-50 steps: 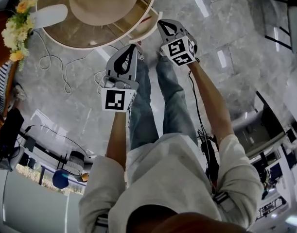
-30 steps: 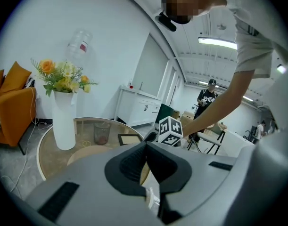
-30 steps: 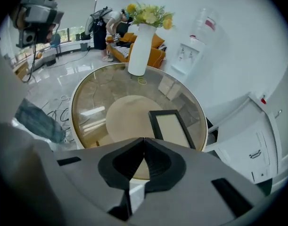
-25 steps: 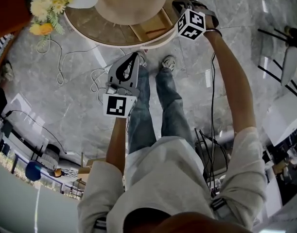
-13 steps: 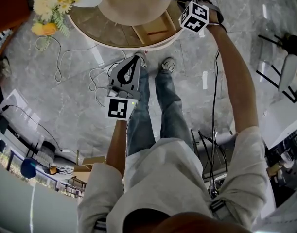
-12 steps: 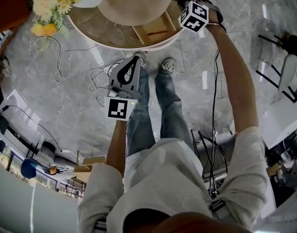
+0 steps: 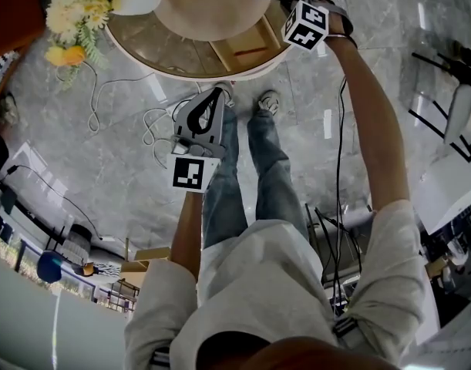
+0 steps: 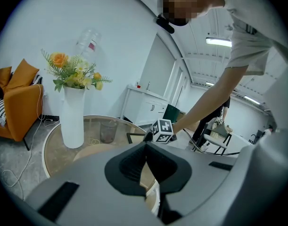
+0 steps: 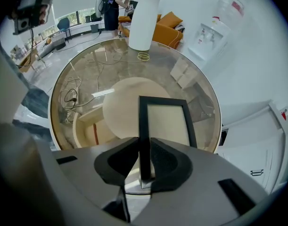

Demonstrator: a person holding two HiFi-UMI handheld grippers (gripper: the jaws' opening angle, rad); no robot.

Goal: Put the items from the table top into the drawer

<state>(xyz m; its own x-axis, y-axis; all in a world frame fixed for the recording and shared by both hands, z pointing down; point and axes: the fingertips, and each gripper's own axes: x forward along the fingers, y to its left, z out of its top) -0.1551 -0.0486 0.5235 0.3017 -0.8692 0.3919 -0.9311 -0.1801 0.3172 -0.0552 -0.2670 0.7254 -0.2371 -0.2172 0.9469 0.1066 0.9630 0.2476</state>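
1. Table: a round glass top on a pale round base, with a white vase of flowers standing at its far side. No shift of the table or the vase is noted against the earlier head views.
2. Drawer: a wooden drawer is seen pulled out below the glass on the person's side. It is open and ready to be loaded. It is also seen through the glass at the left of the right gripper view.
3. Right gripper: two seconds ago it was held low beside the left one, near the drawer front. It is now held over the table top and pointed steeply down. Its jaws have just been closing, and the left rail of the picture frame is found between them. The pads appear to be pressed on both sides of that rail. The pick-up is judged begun, while the lift and the carry to the drawer are not yet done.
4. Left gripper: it is held where it was, clear of the table edge. Its jaws are closed together and nothing is held in them.
5. Picture frame: a black rectangular frame with a pale inner panel appears to be lying flat on the glass. The long axis is pointed away from the right gripper toward the far rim. The grip is taken on a long side, near its closer end.
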